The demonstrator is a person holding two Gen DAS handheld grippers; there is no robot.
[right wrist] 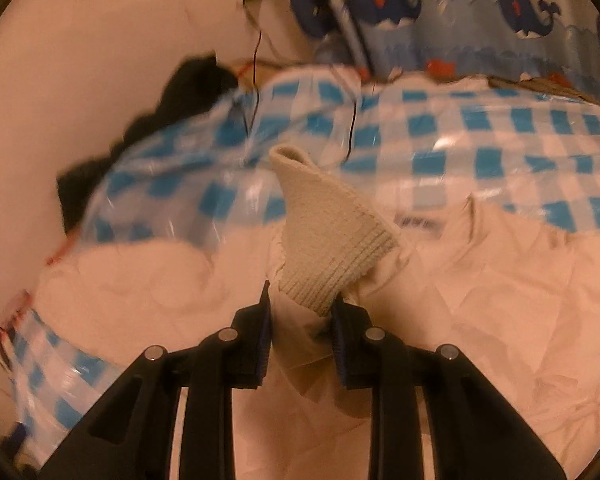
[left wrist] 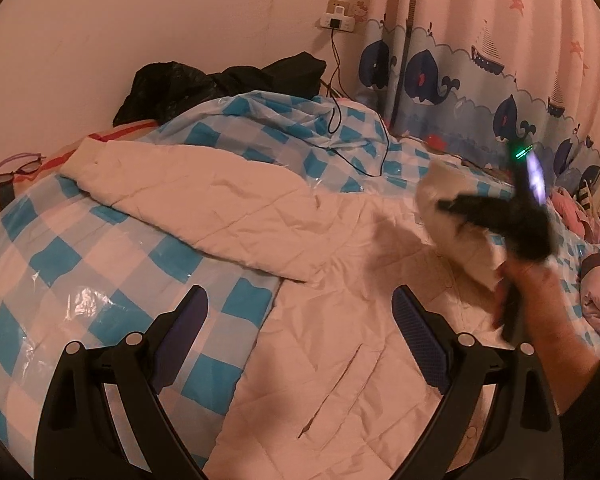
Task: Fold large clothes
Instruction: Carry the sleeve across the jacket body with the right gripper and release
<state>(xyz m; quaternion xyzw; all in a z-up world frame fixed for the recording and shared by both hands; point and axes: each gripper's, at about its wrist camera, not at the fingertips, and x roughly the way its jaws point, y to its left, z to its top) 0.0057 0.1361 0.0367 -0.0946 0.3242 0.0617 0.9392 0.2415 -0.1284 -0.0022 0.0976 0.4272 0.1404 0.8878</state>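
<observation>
Lying spread across the checked bed cover is the pale quilted jacket. The right claw pinches its ribbed cuff. The left claw gapes wide, empty, above the jacket.

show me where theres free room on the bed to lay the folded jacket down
Freest: the checked cover at the left, between the glasses and the white jacket, just ahead of the open left gripper. Crowded: the far end by the wall, with black clothing and a charger cable, and the right gripper pinching the sleeve cuff.

place: child's bedroom | evidence: bed, whale curtain, wall socket
</observation>
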